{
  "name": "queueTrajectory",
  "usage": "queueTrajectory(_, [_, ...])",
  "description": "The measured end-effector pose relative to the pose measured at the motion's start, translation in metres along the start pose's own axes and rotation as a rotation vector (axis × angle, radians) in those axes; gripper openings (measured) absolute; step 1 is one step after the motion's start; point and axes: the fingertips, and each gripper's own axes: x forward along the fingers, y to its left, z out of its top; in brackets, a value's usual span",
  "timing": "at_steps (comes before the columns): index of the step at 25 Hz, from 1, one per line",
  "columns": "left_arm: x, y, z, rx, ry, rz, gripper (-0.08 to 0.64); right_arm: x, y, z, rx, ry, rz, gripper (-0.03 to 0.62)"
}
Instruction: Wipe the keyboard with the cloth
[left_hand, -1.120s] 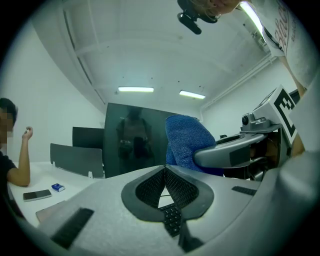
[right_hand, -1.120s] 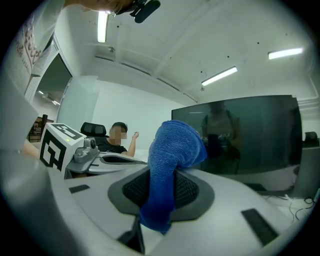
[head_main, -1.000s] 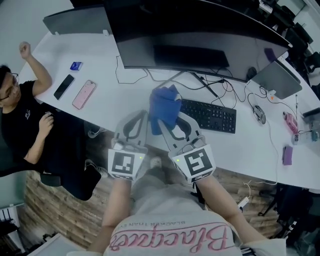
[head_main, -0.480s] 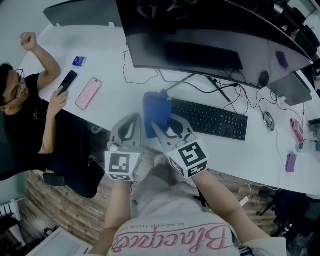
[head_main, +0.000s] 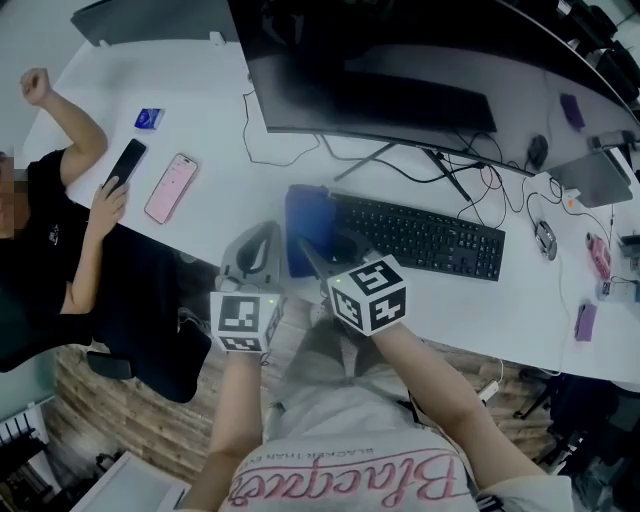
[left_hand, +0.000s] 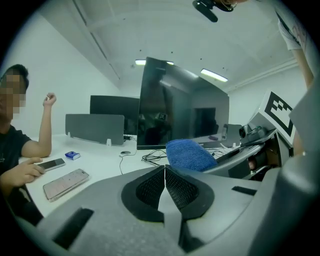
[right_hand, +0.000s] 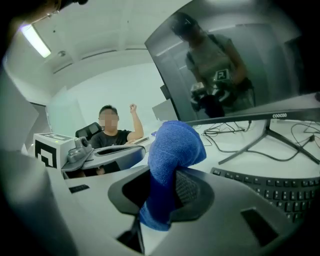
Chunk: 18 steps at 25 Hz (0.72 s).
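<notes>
Right gripper (right_hand: 162, 192) is clamped on the fuzzy blue cloth (head_main: 305, 225), at the left end of the black keyboard (head_main: 420, 235) near the white desk's (head_main: 250, 190) front edge. Left gripper (left_hand: 164, 182) is pinched together, empty. Wiping looks barely started.

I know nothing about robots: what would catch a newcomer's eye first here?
The bright blue cloth, clamped between the jaws of the right gripper, by the left end of the black keyboard on the white desk. Next, the huge curved monitor behind it, and the left gripper alongside, jaws together and empty.
</notes>
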Motion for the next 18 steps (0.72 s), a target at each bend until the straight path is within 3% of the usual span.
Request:
queueTrajectory(4, [0.011,0.002,-0.014,-0.018,0.035,-0.010,0.006,0.011,-0.019,-0.011,0.068,0.048,-0.020,0.092])
queueTrajectory(10, [0.022,0.004,-0.019,-0.039,0.061,0.001,0.006,0.027,-0.030,-0.012,0.131,0.061,0.054,0.092])
queueTrajectory(18, [0.039,-0.003,-0.027,-0.040,0.096,0.009,0.006,0.026,-0.067,-0.029,0.152,0.150,-0.020,0.092])
